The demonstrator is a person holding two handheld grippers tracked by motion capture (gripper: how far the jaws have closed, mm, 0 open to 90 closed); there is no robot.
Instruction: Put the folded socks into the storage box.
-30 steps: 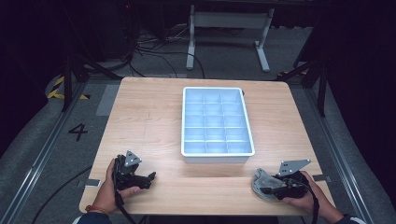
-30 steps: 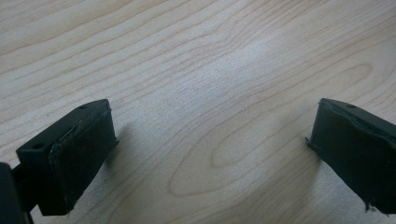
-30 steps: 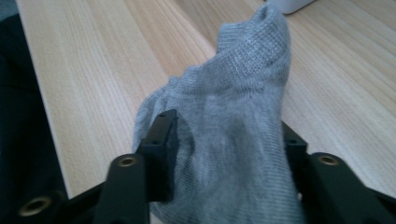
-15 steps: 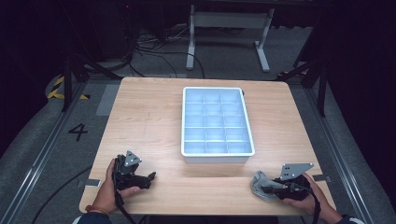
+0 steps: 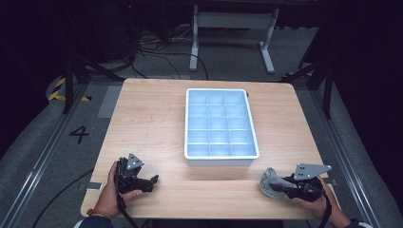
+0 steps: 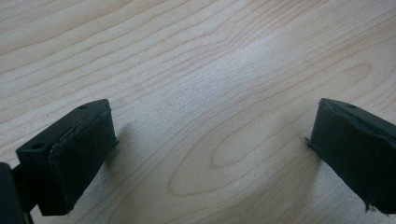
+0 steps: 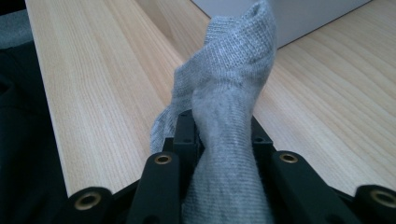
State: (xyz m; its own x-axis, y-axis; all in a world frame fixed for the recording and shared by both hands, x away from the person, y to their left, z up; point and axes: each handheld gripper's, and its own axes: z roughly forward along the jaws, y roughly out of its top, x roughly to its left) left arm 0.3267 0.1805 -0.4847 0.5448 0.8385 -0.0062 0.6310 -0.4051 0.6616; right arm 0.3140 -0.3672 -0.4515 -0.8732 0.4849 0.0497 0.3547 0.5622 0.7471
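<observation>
I am holding my right claw [image 5: 278,186] low and level at the pale wooden desk's [image 5: 157,118] near right edge; its jaws have just been closing and are pinching a crumpled grey knitted sock [image 7: 224,107]. My left claw [image 5: 151,180] is resting wide apart, gripping nothing, near the left corner.

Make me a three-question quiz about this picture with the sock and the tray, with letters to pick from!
1. Where is the white tray?
A. middle of the table
B. on the floor
C. in a hand

2. What colour is the sock?
A. red
B. grey
C. green

3. What is the right gripper doing?
A. standing open over bare wood
B. lying in the tray
C. pinching the sock

Answers: 1 A, the tray sits mid-table, between and beyond the hands. 2 B, the knit is plainly grey in the right gripper view. 3 C, its jaws have just been closing and the sock is squeezed between them; the left gripper is the open one.
</observation>
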